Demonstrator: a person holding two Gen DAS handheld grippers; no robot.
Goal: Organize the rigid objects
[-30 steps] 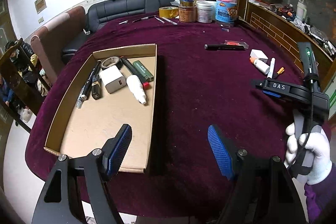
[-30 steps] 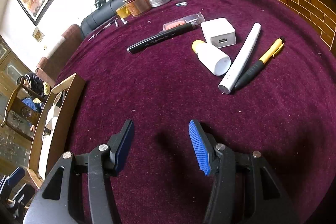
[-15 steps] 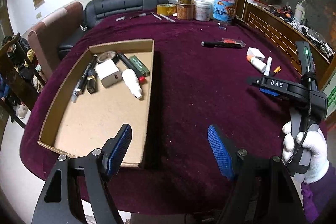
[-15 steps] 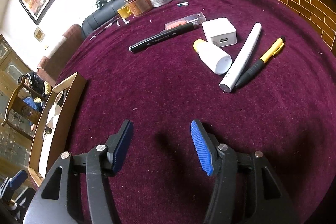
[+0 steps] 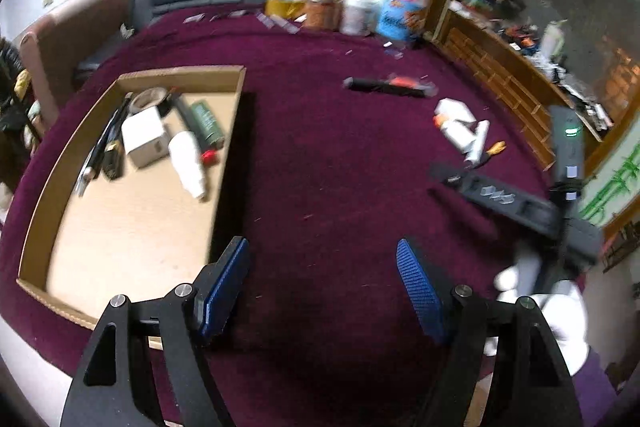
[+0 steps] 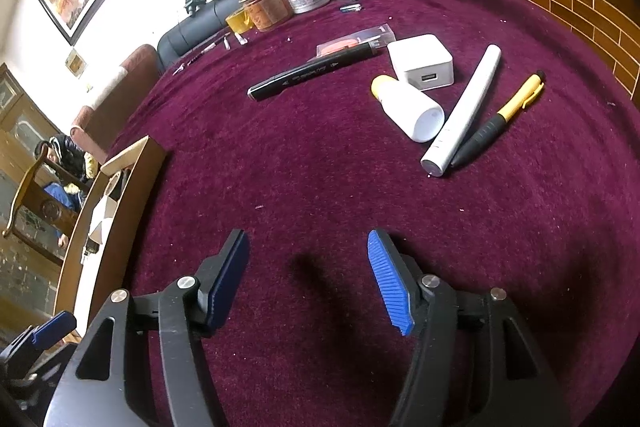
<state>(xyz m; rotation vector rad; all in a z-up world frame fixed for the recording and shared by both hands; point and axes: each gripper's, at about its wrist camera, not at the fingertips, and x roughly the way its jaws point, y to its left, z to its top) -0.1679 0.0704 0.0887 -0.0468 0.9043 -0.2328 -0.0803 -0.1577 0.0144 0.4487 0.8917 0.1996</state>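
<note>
Over the maroon cloth (image 6: 320, 167) — both grippers empty.
Right gripper (image 6: 308, 275) jaws just widening; left gripper (image 5: 322, 287) wide beside cardboard tray (image 5: 228, 147).

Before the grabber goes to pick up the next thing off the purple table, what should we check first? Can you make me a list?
1. Right gripper empty: ok. Its jaws have just been opening, with only cloth showing between them.
2. Left gripper empty, jaws apart: ok.
3. Things left to sort: ok. The black marker, white charger, white bottle, white pen and yellow pen lie loose on the cloth.
4. White bottle free to lift alone: not ok; it lies against the charger and the white pen.
5. Room in the cardboard tray: ok, its near half is bare.
6. Left view sharp: not ok, blurred.
</note>
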